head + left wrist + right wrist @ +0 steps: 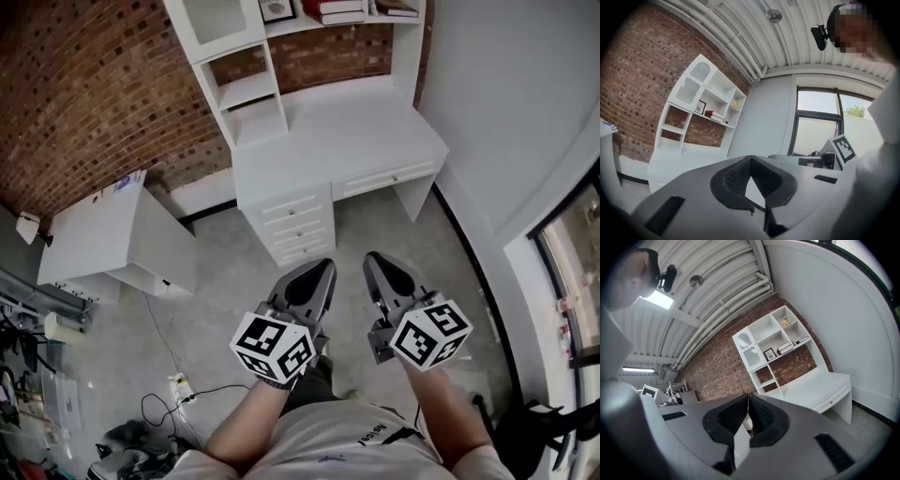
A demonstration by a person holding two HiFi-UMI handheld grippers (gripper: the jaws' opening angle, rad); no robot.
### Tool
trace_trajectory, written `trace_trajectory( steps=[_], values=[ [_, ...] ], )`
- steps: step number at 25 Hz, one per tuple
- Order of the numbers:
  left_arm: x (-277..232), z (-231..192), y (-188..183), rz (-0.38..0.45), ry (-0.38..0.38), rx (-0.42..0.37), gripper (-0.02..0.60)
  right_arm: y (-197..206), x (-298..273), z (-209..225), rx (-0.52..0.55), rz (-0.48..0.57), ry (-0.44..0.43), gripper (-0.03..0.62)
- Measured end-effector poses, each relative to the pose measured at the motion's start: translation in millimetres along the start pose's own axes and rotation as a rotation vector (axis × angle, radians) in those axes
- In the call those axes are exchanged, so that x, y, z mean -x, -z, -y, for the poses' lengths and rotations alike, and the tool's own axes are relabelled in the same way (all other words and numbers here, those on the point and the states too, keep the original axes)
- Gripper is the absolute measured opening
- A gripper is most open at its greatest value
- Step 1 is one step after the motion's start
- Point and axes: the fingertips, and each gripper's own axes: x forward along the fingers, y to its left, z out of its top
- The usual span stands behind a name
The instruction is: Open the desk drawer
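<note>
A white desk (361, 127) with a shelf hutch stands against the brick wall ahead of me. Under its top on the right is a wide shallow drawer (386, 178) with a small knob, closed, also seen in the right gripper view (834, 397). On the desk's left, a stack of three small drawers (295, 225) is closed too. My left gripper (324, 268) and right gripper (374, 261) hang side by side over the floor, short of the desk and touching nothing. Both are shut and empty, their tips meeting in the left gripper view (751, 157) and the right gripper view (748, 395).
A white cabinet (103, 234) stands at the left by the brick wall. Cables and a power strip (178, 386) lie on the floor at the lower left. Books (337, 9) and a picture frame (277, 9) sit on the hutch. A window (574, 267) lines the right wall.
</note>
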Motion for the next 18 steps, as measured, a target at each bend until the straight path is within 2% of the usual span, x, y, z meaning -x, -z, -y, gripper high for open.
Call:
trace_trajectory(
  steps=[5, 10, 18],
  values=[
    [-52, -57, -6, -0.029, 0.032, -0.011, 0.011, 1, -70, 33, -0.029, -0.021, 0.038, 0.017],
    [-102, -112, -10, -0.053, 0.095, -0.003, 0.011, 0, -143, 61, -0.095, -0.022, 0.072, 0.017],
    [-173, -154, -13, -0.069, 0.180, -0.007, 0.011, -13, -203, 121, -0.241, 0.038, 0.151, 0.018]
  ],
)
